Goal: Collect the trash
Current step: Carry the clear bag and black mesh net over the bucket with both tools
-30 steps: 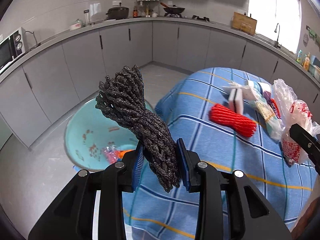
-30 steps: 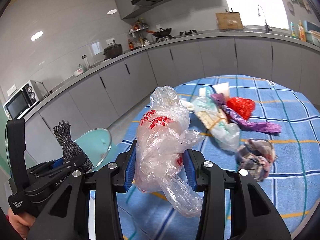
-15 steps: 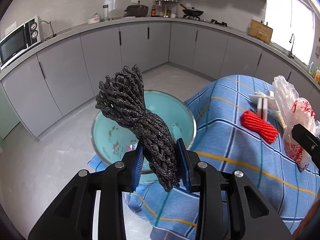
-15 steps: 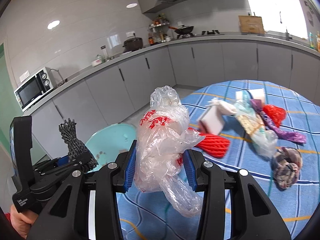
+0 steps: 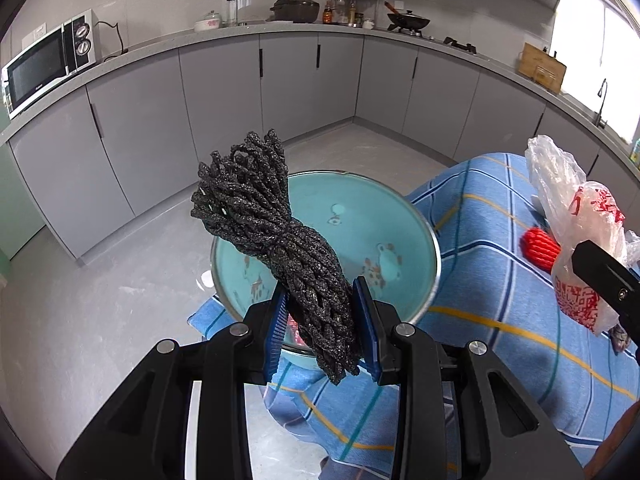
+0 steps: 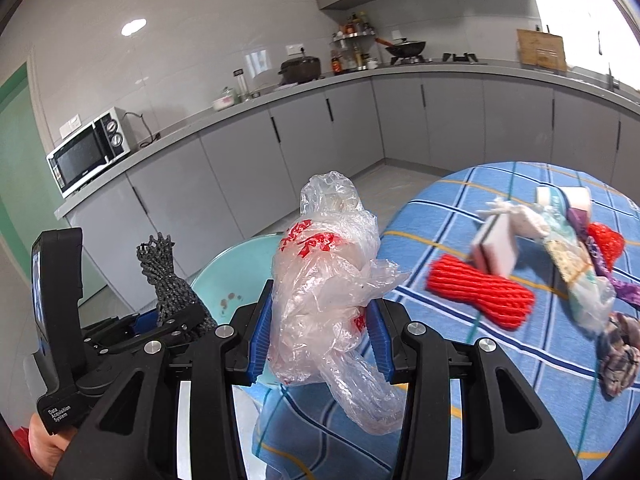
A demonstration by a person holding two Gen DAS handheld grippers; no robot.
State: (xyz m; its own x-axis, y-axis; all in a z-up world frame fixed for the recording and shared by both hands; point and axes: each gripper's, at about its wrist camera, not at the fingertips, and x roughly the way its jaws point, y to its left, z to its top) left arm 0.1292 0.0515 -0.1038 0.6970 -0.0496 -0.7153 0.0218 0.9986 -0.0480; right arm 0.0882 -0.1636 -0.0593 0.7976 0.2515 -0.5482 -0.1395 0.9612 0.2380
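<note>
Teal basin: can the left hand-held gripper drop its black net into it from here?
Probably yes. The left hand-held gripper, shut on the black foam net, hangs right over the teal basin, whose mouth is open. Nothing lies between them; the right one with its plastic bag is off to the side.

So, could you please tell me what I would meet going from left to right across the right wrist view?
Microwave → left gripper holding the black foam net → right gripper holding the plastic bag → red foam net → white sponge block → crumpled dark wrapper.
</note>
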